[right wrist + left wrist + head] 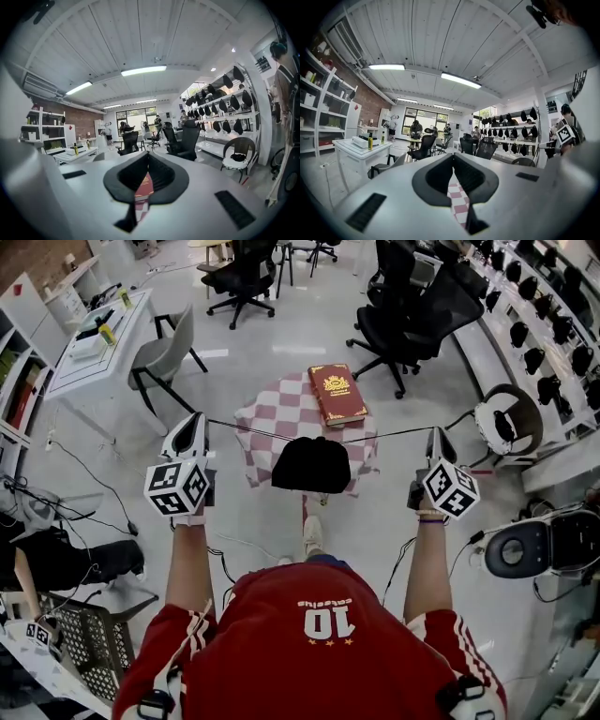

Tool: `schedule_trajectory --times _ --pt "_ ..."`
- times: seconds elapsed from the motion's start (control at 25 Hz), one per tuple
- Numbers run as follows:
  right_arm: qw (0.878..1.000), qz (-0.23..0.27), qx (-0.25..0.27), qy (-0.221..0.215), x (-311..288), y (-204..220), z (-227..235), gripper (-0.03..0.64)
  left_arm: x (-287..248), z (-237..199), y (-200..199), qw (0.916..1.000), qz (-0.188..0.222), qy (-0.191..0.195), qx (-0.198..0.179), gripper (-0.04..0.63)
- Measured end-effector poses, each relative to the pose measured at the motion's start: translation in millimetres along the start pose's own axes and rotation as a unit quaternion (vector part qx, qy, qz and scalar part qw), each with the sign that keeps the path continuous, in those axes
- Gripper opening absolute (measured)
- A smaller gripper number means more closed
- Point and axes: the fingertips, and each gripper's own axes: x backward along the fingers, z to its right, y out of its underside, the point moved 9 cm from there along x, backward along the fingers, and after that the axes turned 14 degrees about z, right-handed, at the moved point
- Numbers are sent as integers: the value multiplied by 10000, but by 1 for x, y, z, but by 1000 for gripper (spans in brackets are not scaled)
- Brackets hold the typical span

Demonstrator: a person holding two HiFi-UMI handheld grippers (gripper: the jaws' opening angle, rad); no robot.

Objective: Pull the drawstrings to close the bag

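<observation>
The left gripper (453, 158) has its jaws pressed together, the two dark pads meeting in a thin seam. Beneath that seam a strip of the checked cloth (458, 206) shows. The right gripper (147, 164) is likewise clamped tight, and under its pads the red book (144, 183) can be seen.

In the head view each pair of jaws pinches a cord at its tip (the cords are too thin to make out in the gripper views). The left drawstring (253, 430) runs taut from the left gripper (199, 420) to the bag. The right drawstring (384, 435) runs just as straight from the bag to the right gripper (437, 432). The two grippers are held well apart, one on each side of the bag.

The black bag (311, 465) sits at the near edge of a small desk (262, 418) draped in the red-and-white checked cloth, between the two grippers. The book (337, 393) lies on the same desk behind the bag, apart from it.
</observation>
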Motion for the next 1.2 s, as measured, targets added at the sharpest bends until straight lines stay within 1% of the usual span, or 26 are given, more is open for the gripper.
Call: schedule_trajectory --times 0.32,0.56,0.72,0.96,1.2 --pt "9997 -44 2 -241 -30 -1 -11 15 -23 -7 -2 10000 53 -31 -52 17" --pt "9991 -126 -66 -404 -78 11 -17 15 -58 -16 6 9999 38 -124 -75 17" --pt "9982 -191 -67 -569 -120 16 -25 15 -92 -24 10 9998 17 -179 -117 17" --pt "9945 -443 -57 -947 -176 35 -43 15 -137 -27 30 9996 -157 -212 -94 17" --pt "9868 -930 -114 -1318 -202 76 -61 15 -159 -20 61 9985 -523 -129 -28 17"
